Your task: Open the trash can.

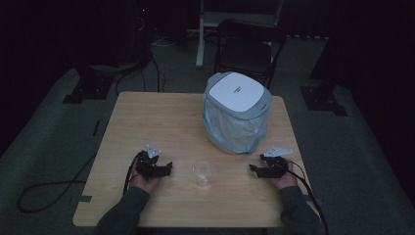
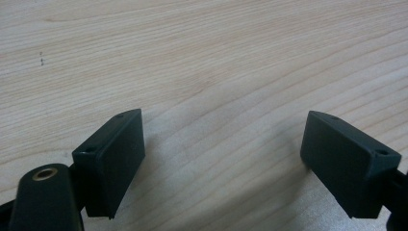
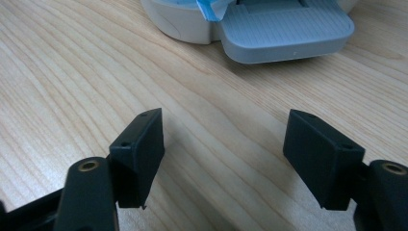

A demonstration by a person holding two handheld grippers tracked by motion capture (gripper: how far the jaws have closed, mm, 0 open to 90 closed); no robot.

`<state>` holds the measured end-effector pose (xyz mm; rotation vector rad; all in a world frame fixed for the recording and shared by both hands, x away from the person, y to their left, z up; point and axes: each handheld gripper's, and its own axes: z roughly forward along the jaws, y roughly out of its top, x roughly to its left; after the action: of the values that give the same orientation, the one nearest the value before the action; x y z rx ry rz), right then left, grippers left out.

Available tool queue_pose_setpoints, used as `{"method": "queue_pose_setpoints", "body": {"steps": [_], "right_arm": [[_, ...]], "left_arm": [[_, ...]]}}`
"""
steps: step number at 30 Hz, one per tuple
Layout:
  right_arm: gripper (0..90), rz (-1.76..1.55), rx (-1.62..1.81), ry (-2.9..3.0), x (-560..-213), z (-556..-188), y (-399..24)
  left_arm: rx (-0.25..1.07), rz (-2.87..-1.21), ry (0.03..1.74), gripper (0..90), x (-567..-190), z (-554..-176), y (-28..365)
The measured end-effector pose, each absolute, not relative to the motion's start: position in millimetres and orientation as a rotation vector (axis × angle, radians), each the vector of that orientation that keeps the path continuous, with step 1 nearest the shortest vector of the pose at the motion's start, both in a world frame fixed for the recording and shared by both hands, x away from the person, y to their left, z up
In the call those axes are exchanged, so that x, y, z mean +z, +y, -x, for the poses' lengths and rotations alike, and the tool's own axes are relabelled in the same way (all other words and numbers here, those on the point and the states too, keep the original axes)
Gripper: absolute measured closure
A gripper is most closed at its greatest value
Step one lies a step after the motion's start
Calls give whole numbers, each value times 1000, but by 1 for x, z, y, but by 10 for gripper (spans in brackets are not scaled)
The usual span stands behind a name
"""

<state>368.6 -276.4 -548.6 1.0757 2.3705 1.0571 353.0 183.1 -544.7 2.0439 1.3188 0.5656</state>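
Observation:
A white pedal bin (image 1: pixel 238 111) with a grey-rimmed lid and a pale blue liner stands on the wooden table (image 1: pixel 156 117), right of centre. A clear glass cup (image 1: pixel 202 173) sits upright near the front edge, between both hands. My left gripper (image 1: pixel 169 168) rests on the table left of the cup, open, with bare wood between its jaws (image 2: pixel 223 154). My right gripper (image 1: pixel 252 168) rests right of the cup, also open and holding nothing (image 3: pixel 223 149). In the right gripper view the bin's grey foot pedal (image 3: pixel 284 31) lies just ahead of the jaws.
A dark chair (image 1: pixel 247 46) stands behind the table's far edge. Black cables (image 1: pixel 49 188) trail across the carpet at the left. Stand bases (image 1: pixel 323 95) sit on the floor on both sides. The room is dim.

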Motion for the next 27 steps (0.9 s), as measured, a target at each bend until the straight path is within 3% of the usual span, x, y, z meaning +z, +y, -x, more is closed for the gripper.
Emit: {"method": "queue_pose_setpoints", "body": {"steps": [3, 12, 15, 18, 27], "right_arm": [[315, -1072, 1056, 2373, -548, -369, -276], [537, -1099, 1068, 2340, -547, -370, -278], [666, -1106, 1058, 2343, -546, -370, -278], [883, -1114, 1053, 2345, -545, -371, -278], [900, -1100, 1128, 2284, -533, -374, -280]], "left_arm": [[566, -2046, 1317, 160, -545, -353, 183], [565, -2044, 1317, 160, -545, -353, 183], [566, -2041, 1317, 161, -545, -352, 184], [567, -2040, 1318, 162, -545, -352, 184], [569, -2035, 1324, 162, -545, -352, 183]]}}
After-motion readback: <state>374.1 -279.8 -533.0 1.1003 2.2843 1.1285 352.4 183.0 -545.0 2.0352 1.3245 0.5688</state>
